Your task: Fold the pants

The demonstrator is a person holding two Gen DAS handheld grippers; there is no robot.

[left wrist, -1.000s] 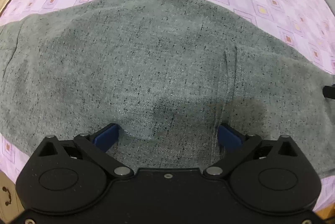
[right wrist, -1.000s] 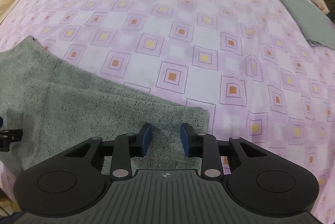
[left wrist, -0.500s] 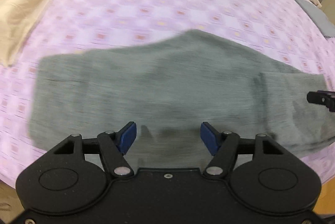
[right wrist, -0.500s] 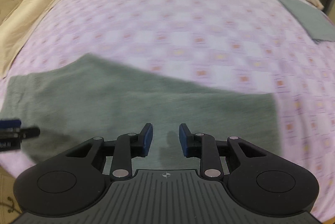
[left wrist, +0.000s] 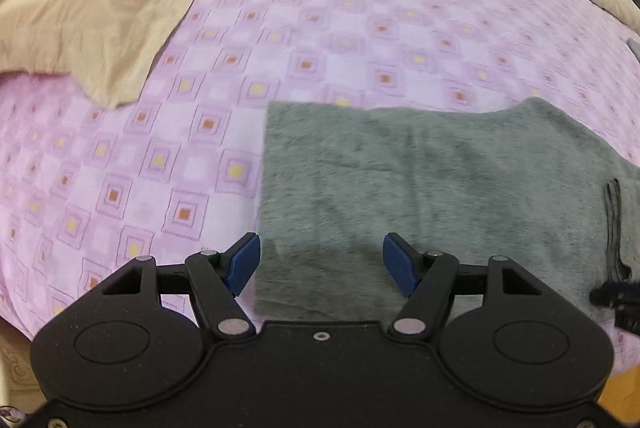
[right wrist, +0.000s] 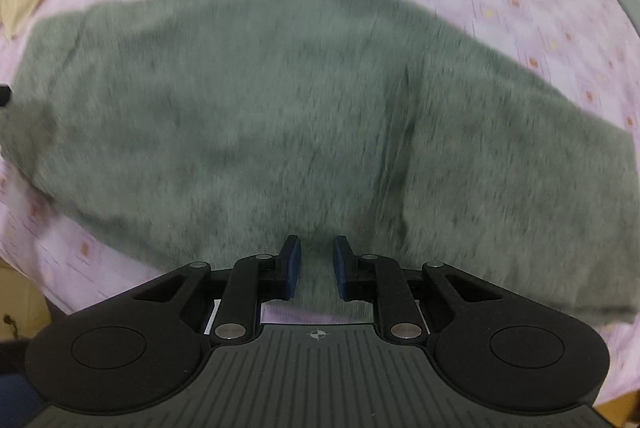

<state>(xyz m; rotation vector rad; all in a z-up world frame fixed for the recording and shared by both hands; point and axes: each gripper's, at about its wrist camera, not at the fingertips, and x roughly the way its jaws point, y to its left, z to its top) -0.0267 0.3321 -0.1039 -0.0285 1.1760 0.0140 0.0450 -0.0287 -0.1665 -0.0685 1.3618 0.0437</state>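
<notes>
We see grey pants (left wrist: 432,196) lying flat on a bed (left wrist: 320,40) with a lilac checked cover; a beige quilt (left wrist: 100,12) lies bunched over its far left corner.

Left wrist view: the left gripper (left wrist: 321,264) hangs over the near left corner of the pants. Its blue fingers (left wrist: 241,264) stand wide apart, with nothing clamped; the left finger is over bare cover just outside the cloth edge, the right one over cloth. The straight left edge of the pants is clear, but the right end runs out of the picture. A dark ribbed fold or seam (left wrist: 612,224) shows near the right border; we cannot tell what it is. A dark blurred shape at the lower right border, cut off, may be the other gripper.

Right wrist view: the whole picture is smeared by motion, so cloth texture and creases are hard to read. The right gripper (right wrist: 316,266) is over the near edge of the pants. Its jaws have just been closing; a narrow gap remains between the fingers (right wrist: 291,266), with cloth seen behind it, and we cannot tell whether they pinch it. A grey sliver (right wrist: 624,0) at the right border is cut off.
</notes>
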